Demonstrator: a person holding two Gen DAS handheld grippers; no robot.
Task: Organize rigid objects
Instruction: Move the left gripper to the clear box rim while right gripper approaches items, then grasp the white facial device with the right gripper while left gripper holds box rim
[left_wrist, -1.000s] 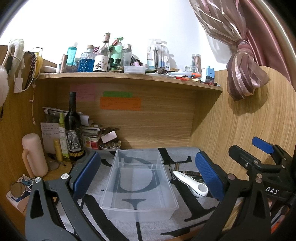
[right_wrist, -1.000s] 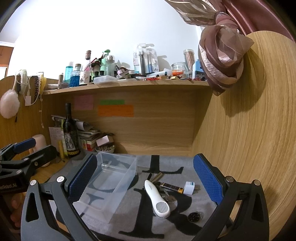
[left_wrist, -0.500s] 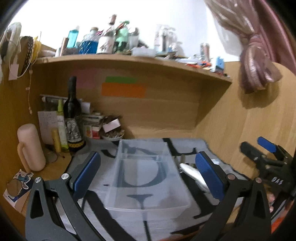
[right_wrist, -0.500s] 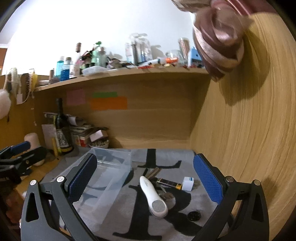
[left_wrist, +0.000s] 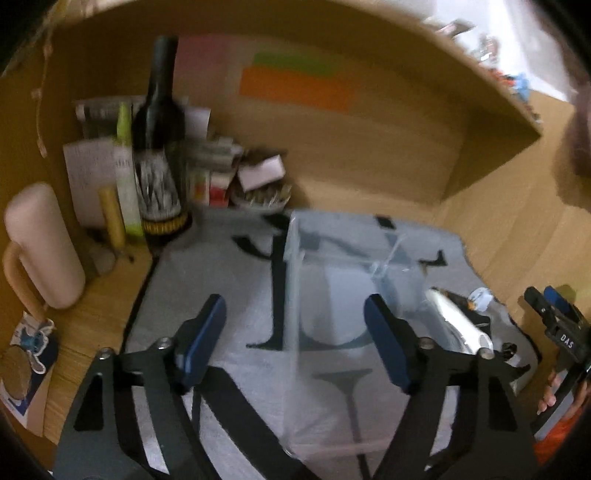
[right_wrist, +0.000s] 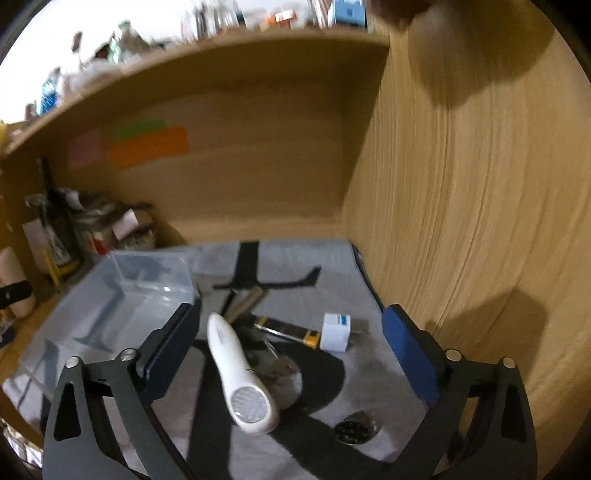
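Step in hand: approach. I am bringing both tools down over the grey lettered mat (right_wrist: 317, 258) on the counter; nothing is picked up yet.
Left hand-held gripper (left_wrist: 295, 339): jaws apart, pads touching nothing. They have just been closing somewhat, with the left wall of the clear bin (left_wrist: 332, 295) standing between them.
Right hand-held gripper (right_wrist: 291, 347): jaws wide, nothing held. They have just been closing slightly, around the white handheld device (right_wrist: 240, 373) without contact.
Bin: looks empty, though motion blur prevents certainty; in the right wrist view it sits at 10 o'clock from the device.
Loose pile: white device lying flat, its grille end toward me; small white box (right_wrist: 335, 331) at 2 o'clock from it, dark bar with a yellow end (right_wrist: 288, 328) between the two, round perforated disc (right_wrist: 352, 431) at 4 o'clock. Small items under the device are too blurred to name.
Next move, my judgement: centre the right pads on the device's narrow body, close, lift, and carry it toward 10 o'clock into the bin.
Left's likely part: steady the bin wall.
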